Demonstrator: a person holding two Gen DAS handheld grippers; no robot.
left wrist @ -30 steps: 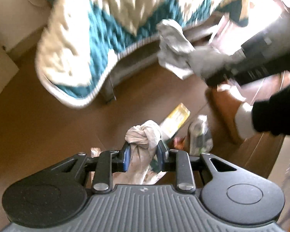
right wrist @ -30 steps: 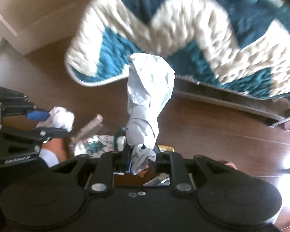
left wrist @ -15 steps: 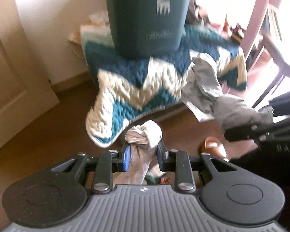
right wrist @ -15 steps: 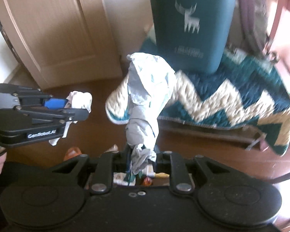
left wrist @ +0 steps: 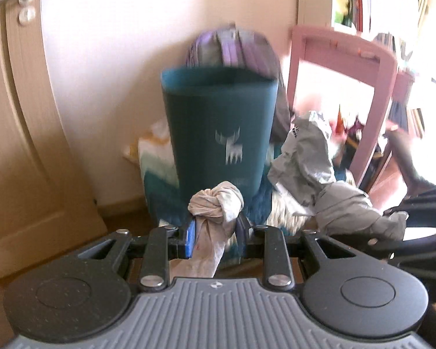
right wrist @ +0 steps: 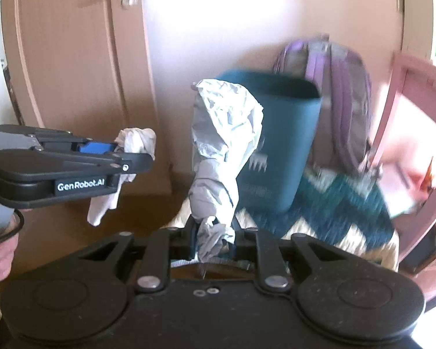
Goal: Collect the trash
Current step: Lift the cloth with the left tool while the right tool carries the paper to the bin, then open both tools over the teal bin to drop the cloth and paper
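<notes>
**Inspector:** State what each of your tongs holds, placed against the bin.

**Operator:** My left gripper [left wrist: 215,234] is clamped on a knotted white tissue wad [left wrist: 216,203]. The wad sits in front of the teal bin [left wrist: 221,128], low against its front wall and well below the rim. My right gripper [right wrist: 212,238] is clamped on a crumpled grey paper bag [right wrist: 225,145]. The bag stands upright from the jaws, and its top overlaps the bin's near rim edge in the right wrist view.

**Inspector:** The bin's edges and surroundings?

**Operator:** The mouth is open at the top, though the rim is blurred. The bin stands on a teal and cream zigzag blanket [right wrist: 334,206]. A purple backpack [right wrist: 340,93] rises directly behind it, against the wall. A pink frame [left wrist: 372,110] stands to the bin's right, and a wooden door [right wrist: 72,58] to its left.

**Inspector:** Spacing between the tongs?

**Operator:** Apart, not touching. In the right wrist view my left gripper [right wrist: 132,157] is left of the bin, with bare floor showing between the tissue and the bag. I cannot tell how far the bin is from either.
</notes>
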